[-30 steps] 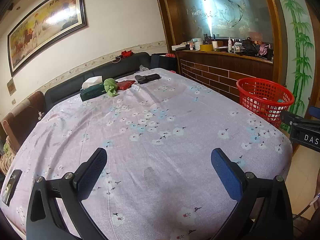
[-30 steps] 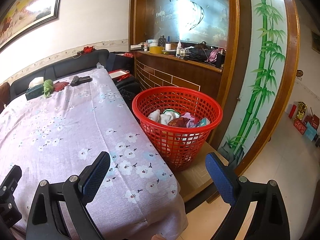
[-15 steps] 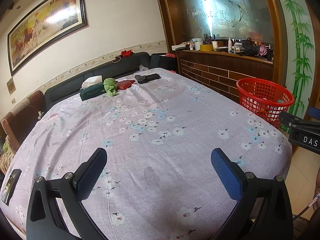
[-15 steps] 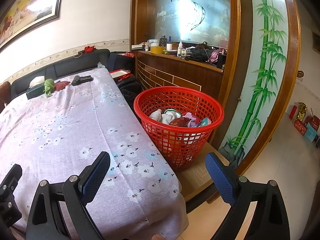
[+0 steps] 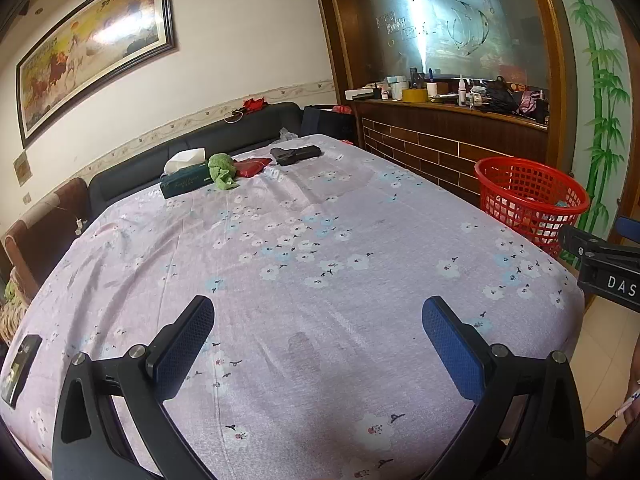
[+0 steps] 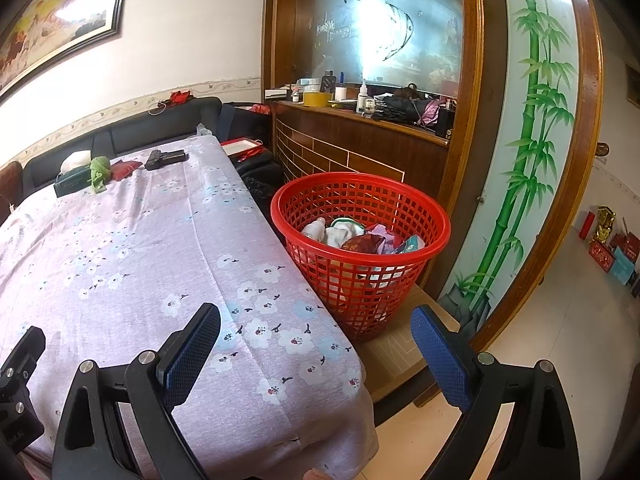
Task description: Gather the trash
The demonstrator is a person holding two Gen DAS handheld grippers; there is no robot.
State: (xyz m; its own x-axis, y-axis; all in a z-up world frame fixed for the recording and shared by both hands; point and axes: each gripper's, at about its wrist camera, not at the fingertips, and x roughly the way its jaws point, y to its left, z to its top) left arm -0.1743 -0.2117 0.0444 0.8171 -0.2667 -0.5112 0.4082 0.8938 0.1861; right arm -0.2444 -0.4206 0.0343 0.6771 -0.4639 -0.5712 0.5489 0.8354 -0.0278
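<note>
Both grippers, left gripper (image 5: 318, 344) and right gripper (image 6: 316, 344), are spread wide and empty. The collected trash sits in the red plastic mesh basket (image 6: 362, 258) off the table's right edge, closest to the right one, ahead between its fingers.

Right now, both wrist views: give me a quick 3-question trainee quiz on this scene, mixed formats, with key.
1. True or false: the red basket stands on the table.
2. What does the left gripper hold? A) the green cloth B) nothing C) the tissue box
3. Fill in: the right gripper is ____, jaws wide apart.

Key:
1. False; it stands beside the table, on a low wooden platform, with trash inside.
2. B
3. open
</note>
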